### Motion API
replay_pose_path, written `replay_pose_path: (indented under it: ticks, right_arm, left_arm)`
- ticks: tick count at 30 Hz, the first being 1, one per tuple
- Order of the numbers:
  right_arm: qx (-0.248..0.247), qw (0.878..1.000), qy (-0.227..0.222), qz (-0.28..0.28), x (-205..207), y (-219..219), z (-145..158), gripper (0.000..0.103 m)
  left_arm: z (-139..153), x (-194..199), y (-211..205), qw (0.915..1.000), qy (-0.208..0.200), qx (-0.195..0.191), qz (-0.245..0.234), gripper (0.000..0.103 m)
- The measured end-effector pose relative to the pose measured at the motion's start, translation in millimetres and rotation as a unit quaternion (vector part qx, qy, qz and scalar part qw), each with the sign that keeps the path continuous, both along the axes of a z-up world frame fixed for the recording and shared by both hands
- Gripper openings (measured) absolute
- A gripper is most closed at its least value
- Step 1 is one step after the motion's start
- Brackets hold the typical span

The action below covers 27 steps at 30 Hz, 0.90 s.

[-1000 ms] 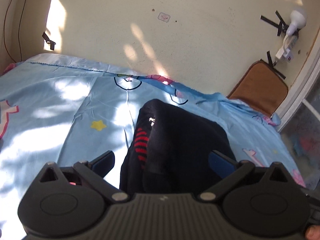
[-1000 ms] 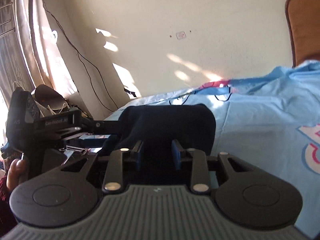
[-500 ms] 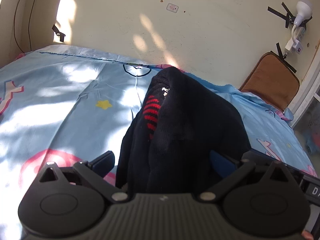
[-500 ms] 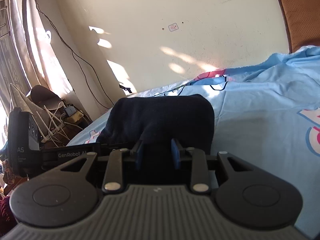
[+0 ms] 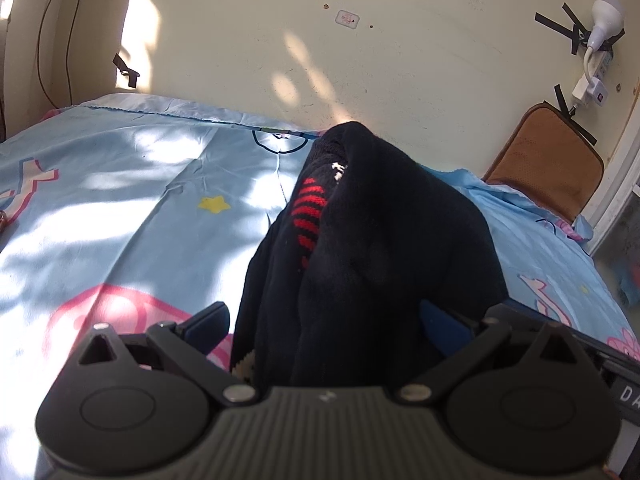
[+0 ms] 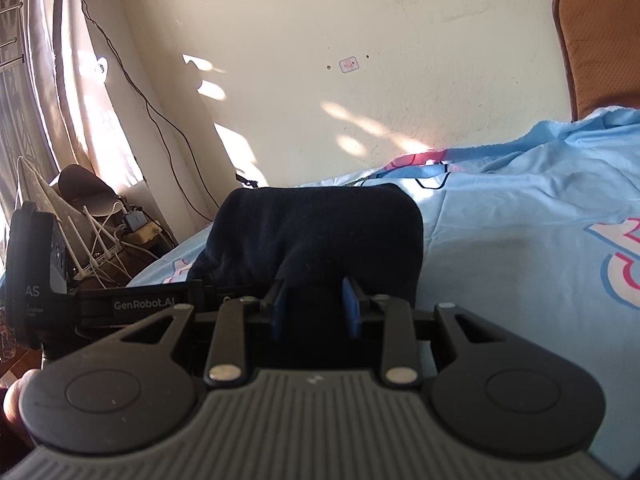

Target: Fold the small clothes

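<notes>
Right now your right tool [image 6: 314,304] has its blue fingers [image 6: 277,309] drawn close with dark cloth bunched between them, so it is clamped on the black garment [image 6: 320,232]. Your left tool [image 5: 325,322] has its blue fingers [image 5: 208,322] spread wide, one on each side of the same garment [image 5: 380,248]; the cloth hangs between them, but you cannot tell from the left wrist view whether either pad presses on it. From the right wrist view, the left tool [image 6: 132,304] shows at the left edge as a black bar marked with white lettering, just beside the garment's lower left corner. The garment stands up as a dark hump in front of both cameras, lifted above the bed [image 5: 120,208]. On its left face, in the left wrist view, you can see a patch of red stripes [image 5: 308,216] and a small white mark above it. Beneath and beyond it lies the light blue bedsheet [image 6: 520,216] with pink and white cartoon prints and a yellow star [image 5: 215,203]. Farther back a brown cushion [image 5: 548,160] leans at the bed's far right corner against the cream wall [image 5: 400,60], where a white lamp [image 5: 606,20] is taped up. In the right wrist view a curtain [image 6: 60,80] hangs at the far left, with cables trailing down the wall.
</notes>
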State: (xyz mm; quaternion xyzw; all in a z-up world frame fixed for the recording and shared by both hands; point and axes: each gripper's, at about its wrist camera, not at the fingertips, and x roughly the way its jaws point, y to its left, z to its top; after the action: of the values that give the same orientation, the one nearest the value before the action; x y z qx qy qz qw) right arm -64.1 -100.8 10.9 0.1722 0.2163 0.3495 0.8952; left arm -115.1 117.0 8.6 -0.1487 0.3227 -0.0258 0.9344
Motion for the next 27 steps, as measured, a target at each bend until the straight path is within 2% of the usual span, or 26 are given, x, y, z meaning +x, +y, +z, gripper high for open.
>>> replay_pose_path:
  ticks: [10, 13, 15, 17, 18, 22, 23, 25, 27]
  right_arm:
    - [-0.012, 1.000, -0.007, -0.012, -9, 2, 1, 0.035]
    - [-0.015, 1.000, -0.009, -0.016, -16, 0, 0, 0.038]
    - [0.005, 1.000, -0.003, -0.011, -21, -9, 0, 0.048]
    - [0.047, 0.999, 0.019, 0.002, -23, -24, -2, 0.057]
    - [0.062, 0.998, 0.031, 0.003, -21, -30, -5, 0.058]
    - [0.115, 0.990, 0.083, -0.008, -10, -52, -15, 0.063]
    - [0.131, 0.987, 0.097, -0.005, -5, -55, -17, 0.067]
    - [0.158, 0.979, 0.126, 0.006, 6, -58, -21, 0.076]
    - [0.163, 0.976, 0.145, 0.018, 17, -55, -20, 0.079]
  left_arm:
    - [1, -5, -6, 0.9997, -0.011, 0.020, 0.005, 0.103]
    - [1, -7, -5, 0.9997, -0.014, 0.018, 0.004, 0.103]
    - [2, -10, 0, 0.9998, -0.017, 0.010, -0.003, 0.103]
    - [5, -15, 10, 0.9996, -0.024, 0.001, -0.017, 0.103]
    - [8, -18, 15, 0.9992, -0.030, -0.004, -0.026, 0.103]
    - [16, -22, 40, 0.9973, -0.037, -0.045, -0.045, 0.103]
    - [16, -20, 47, 0.9963, -0.033, -0.062, -0.048, 0.103]
    - [14, -12, 60, 0.9922, -0.016, -0.106, -0.064, 0.103]
    - [8, -2, 70, 0.9855, 0.012, -0.151, -0.075, 0.103]
